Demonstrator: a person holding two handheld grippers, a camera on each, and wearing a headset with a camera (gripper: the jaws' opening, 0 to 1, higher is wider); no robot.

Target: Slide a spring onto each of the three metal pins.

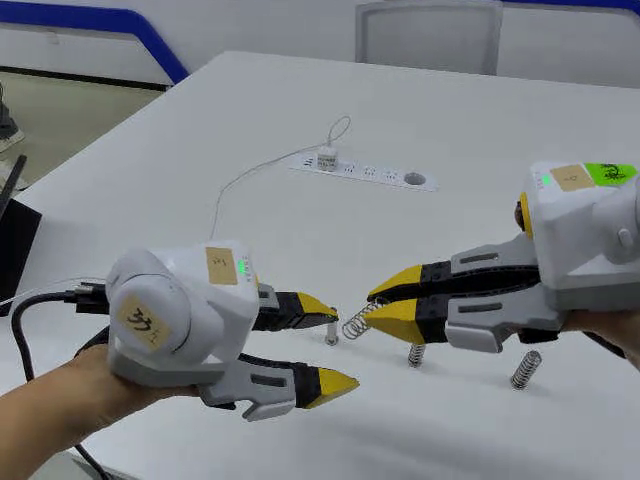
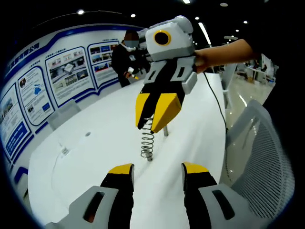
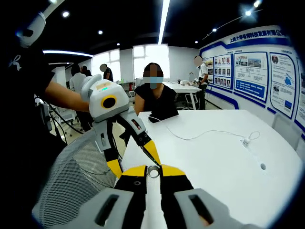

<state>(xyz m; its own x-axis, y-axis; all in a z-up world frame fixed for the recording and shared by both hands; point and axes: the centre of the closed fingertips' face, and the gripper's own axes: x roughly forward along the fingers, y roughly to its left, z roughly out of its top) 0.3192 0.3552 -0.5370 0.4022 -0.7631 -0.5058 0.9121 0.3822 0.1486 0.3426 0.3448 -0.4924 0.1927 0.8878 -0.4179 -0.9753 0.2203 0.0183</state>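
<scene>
L gripper (image 1: 345,348) agape, R gripper (image 1: 370,310) on spring (image 1: 356,321)

Upright pins (image 1: 416,355) – open table (image 1: 300,100) beyond

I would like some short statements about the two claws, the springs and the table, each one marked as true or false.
1. The right claw is shut on a spring. True.
2. The left claw also grips a spring. False: it is open and holds nothing.
3. A power strip lies on the white table. True.
4. All other springs lie flat on the table. False: an upright spring stands below the right claw, and a second upright spring stands further right.
</scene>
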